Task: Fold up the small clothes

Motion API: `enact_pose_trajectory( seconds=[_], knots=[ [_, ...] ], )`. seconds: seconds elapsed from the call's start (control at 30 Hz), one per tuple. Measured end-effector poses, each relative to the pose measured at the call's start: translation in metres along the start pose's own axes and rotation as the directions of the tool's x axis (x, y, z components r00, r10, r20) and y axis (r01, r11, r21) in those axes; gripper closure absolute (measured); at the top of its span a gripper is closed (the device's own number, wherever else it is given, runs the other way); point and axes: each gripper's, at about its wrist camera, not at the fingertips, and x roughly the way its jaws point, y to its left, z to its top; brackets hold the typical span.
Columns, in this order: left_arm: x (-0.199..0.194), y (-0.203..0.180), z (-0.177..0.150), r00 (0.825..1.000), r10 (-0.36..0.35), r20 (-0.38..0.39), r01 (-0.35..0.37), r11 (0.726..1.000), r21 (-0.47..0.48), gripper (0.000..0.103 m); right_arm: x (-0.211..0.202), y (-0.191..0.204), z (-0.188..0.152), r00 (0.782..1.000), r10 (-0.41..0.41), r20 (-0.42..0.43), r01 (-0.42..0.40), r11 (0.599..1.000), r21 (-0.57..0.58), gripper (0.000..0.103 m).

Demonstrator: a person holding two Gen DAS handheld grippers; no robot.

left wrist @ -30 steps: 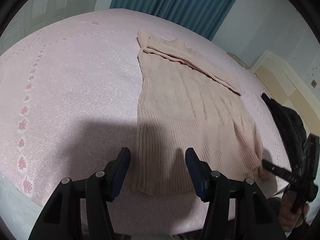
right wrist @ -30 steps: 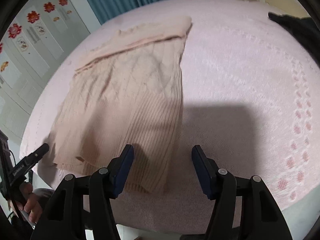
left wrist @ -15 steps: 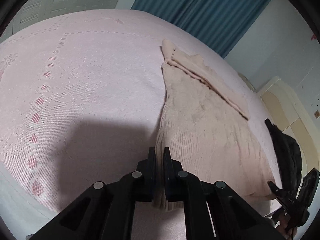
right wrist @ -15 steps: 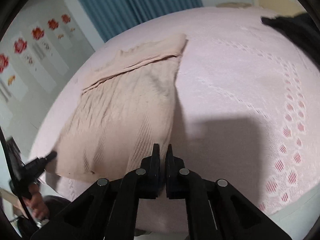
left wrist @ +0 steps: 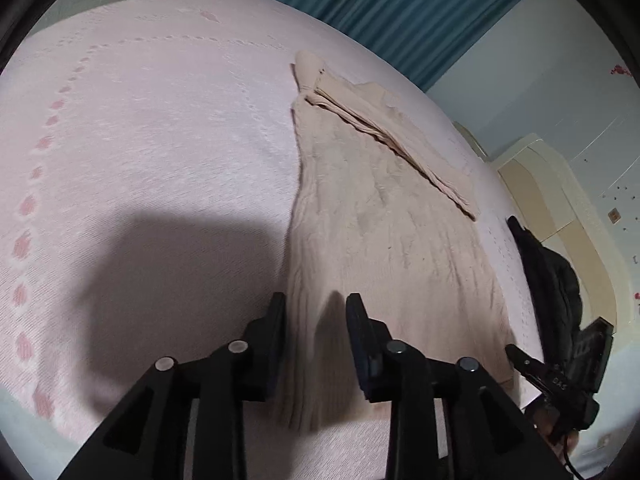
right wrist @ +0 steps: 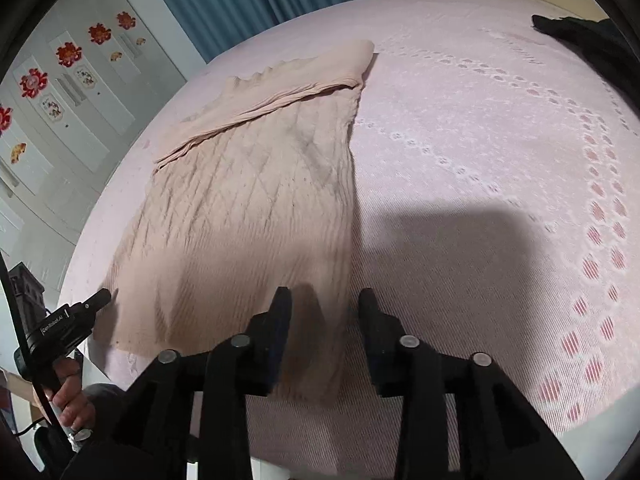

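Pink knitted bedspread point(left wrist: 160, 152) covers the bed, patterned with rows of darker pink motifs, and teal curtains point(left wrist: 400, 12) hang behind it. Along the left of the right wrist view, white wardrobe doors point(right wrist: 72, 92) carry red flower stickers.

At the left of the spread, the left gripper point(left wrist: 316, 312) points down at the near left corner of a beige cable-knit sweater point(left wrist: 384, 232). Its jaws are opening and stand narrowly apart; the sweater's ribbed hem edge lies between them, and the pads do not press on it. In the right wrist view this same gripper point(right wrist: 102, 294) shows at the left edge with a hand point(right wrist: 68, 392) on its handle, its tip just at the hem's corner.

The sweater lies flat in the middle of the bed, hem toward the near edge, with its sleeves folded across the far end.

At the sweater's near right corner, the right gripper point(right wrist: 325, 306) is also opening, its jaws narrowly apart with the hem's side edge between them, not clamped.

Farther right, a black garment point(left wrist: 552, 280) lies on the bedspread, apart from the sweater.
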Motion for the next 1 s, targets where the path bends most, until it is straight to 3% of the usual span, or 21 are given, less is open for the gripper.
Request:
enact_pose_trajectory(
  seconds=[0.37, 0.77, 1.0],
  knots=[
    [0.039, -0.011, 0.037, 0.998, -0.06, -0.013, 0.059, 0.998, -0.027, 0.074, 0.031, -0.005, 0.039, 0.997, 0.068, -0.031, -0.067, 0.997, 0.022, 0.068],
    [0.001, -0.012, -0.009, 0.998, -0.046, -0.032, 0.047, 0.999, 0.016, 0.075, -0.004, 0.005, -0.013, 0.997, 0.046, -0.069, -0.047, 0.999, -0.018, 0.068],
    [-0.017, -0.011, -0.031, 1.0, -0.02, -0.018, 0.021, 1.0, 0.014, 0.076, -0.012, 0.015, -0.03, 1.0, -0.013, -0.019, 0.013, 1.0, -0.015, 0.068]
  ],
)
